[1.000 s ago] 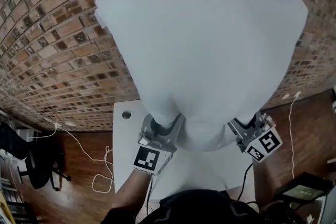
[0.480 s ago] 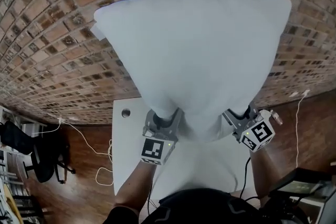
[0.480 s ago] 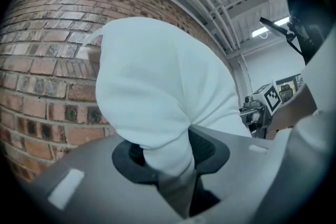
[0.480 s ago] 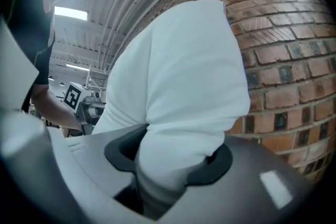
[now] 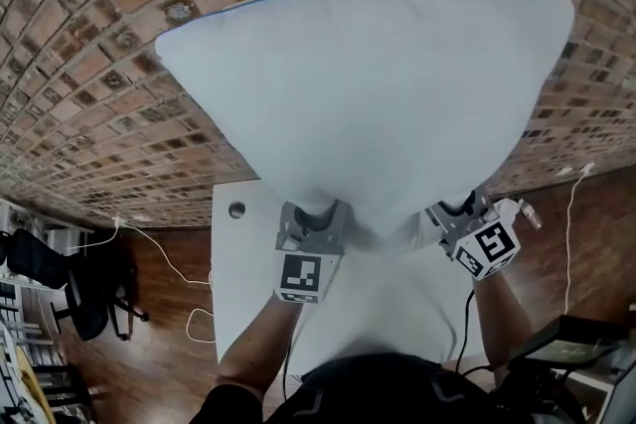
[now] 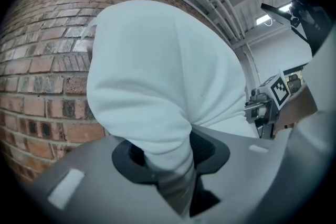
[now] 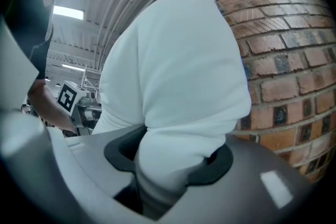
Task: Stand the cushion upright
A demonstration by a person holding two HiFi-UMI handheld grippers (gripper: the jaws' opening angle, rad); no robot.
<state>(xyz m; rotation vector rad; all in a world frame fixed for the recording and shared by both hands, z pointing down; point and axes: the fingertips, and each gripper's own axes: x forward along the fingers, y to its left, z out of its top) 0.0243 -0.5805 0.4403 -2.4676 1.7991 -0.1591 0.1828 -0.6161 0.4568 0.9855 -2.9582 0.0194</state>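
Note:
A big white cushion (image 5: 368, 94) stands on its lower edge on the white table (image 5: 238, 263), its back close to the brick wall (image 5: 109, 94). My left gripper (image 5: 316, 218) is shut on the cushion's lower left part, whose fabric (image 6: 163, 128) bunches between the jaws. My right gripper (image 5: 452, 213) is shut on the lower right part, and that fabric (image 7: 173, 149) fills its jaws. The cushion hides both grippers' fingertips in the head view.
A round hole (image 5: 237, 210) marks the table's left back corner. White cables (image 5: 164, 258) trail on the wooden floor at left, near a black chair (image 5: 79, 298). Another cable (image 5: 568, 213) runs down at right beside a dark stand (image 5: 566, 343).
Both grippers and the cushion have moved toward the wall and sunk lower. The cushion now stands nearer the bricks, with its top edge spread wider.

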